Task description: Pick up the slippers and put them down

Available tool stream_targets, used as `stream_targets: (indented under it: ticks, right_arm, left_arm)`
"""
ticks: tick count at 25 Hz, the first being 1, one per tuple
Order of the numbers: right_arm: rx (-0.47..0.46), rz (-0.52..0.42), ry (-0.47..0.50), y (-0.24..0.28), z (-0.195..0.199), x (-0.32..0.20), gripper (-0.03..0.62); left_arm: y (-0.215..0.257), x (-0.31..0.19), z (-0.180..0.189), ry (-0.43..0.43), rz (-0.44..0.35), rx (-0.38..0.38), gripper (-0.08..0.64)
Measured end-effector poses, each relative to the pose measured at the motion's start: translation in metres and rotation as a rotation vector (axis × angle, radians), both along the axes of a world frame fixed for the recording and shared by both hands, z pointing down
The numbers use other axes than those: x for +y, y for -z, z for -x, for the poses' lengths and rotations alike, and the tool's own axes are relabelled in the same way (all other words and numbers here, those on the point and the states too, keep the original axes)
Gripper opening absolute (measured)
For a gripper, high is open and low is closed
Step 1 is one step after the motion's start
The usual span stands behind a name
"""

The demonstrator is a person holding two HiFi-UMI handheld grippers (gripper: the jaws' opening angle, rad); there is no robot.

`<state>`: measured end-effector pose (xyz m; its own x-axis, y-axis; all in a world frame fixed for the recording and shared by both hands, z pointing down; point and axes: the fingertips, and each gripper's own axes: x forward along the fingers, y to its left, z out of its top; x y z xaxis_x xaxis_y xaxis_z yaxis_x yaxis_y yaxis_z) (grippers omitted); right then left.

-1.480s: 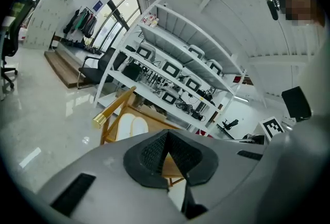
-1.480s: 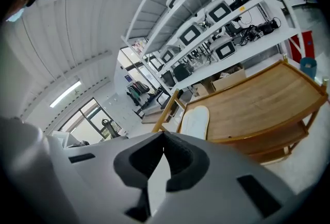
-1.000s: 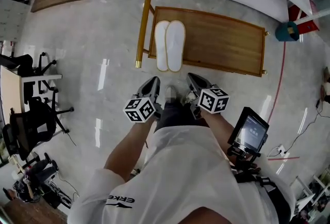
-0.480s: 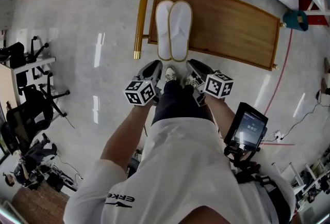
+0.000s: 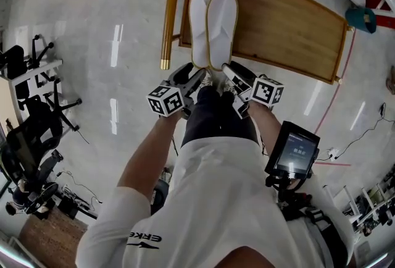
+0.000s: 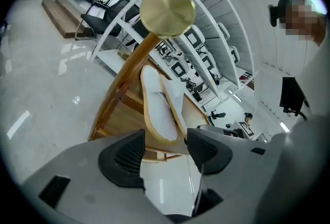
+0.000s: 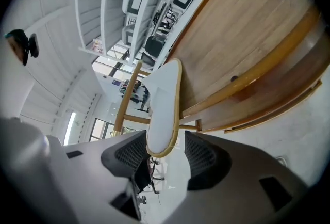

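Two white slippers, the left one [image 5: 199, 23] and the right one [image 5: 222, 23], lie side by side on a low wooden platform [image 5: 284, 20], heels toward me. My left gripper [image 5: 192, 77] is at the left slipper's heel, its jaws opening. In the left gripper view the slipper pair [image 6: 157, 109] shows between the spread pads, untouched by the left gripper [image 6: 165, 139]. My right gripper [image 5: 229, 75] is at the right slipper's heel, its jaws also opening. The right gripper view has that slipper's heel [image 7: 162, 114] inside the gap of the right gripper [image 7: 164, 149], the pads clear of it.
A brass-coloured rail [image 5: 171, 7] with a round end cap [image 6: 167, 11] runs along the platform's left side. Black office chairs [image 5: 31, 131] stand at the far left. A small screen [image 5: 293, 152] hangs by my right hip. A teal object [image 5: 361, 16] sits beyond the platform's right end.
Both grippers have sunk and gone forward to the slippers' heels. Their jaws, shut a second ago, now stand wide apart.
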<state>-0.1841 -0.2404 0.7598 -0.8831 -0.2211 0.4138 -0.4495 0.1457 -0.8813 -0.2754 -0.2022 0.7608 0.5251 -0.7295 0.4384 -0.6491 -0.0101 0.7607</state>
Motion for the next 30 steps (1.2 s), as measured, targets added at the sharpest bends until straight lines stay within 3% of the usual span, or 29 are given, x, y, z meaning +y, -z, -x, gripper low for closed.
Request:
stream_targets:
  ticks: [5,11,14,19,30]
  right_arm:
    - [-0.051,0.036,0.008,-0.007,0.016,-0.003,0.213]
    - [-0.061,0.040,0.020,-0.003,0.023,-0.003,0.189]
    - [-0.042,0.028,0.005,-0.005,0.019,-0.002,0.117]
    - [-0.058,0.005,-0.021,0.001,0.014,-0.006,0.057]
    - [-0.076,-0.065,-0.050,0.037,-0.009,-0.006,0.035]
  left_arm:
    - [-0.007,-0.016,-0.002,-0.012,-0.014,0.062,0.232]
    - [-0.004,-0.028,-0.003,-0.024,-0.028,0.055,0.225]
    - [-0.005,-0.027,0.002,-0.016,-0.029,0.031,0.144]
    - [-0.003,-0.028,0.002,-0.013,-0.043,-0.009,0.106]
    - [0.028,-0.030,0.000,0.022,-0.081,-0.123,0.034]
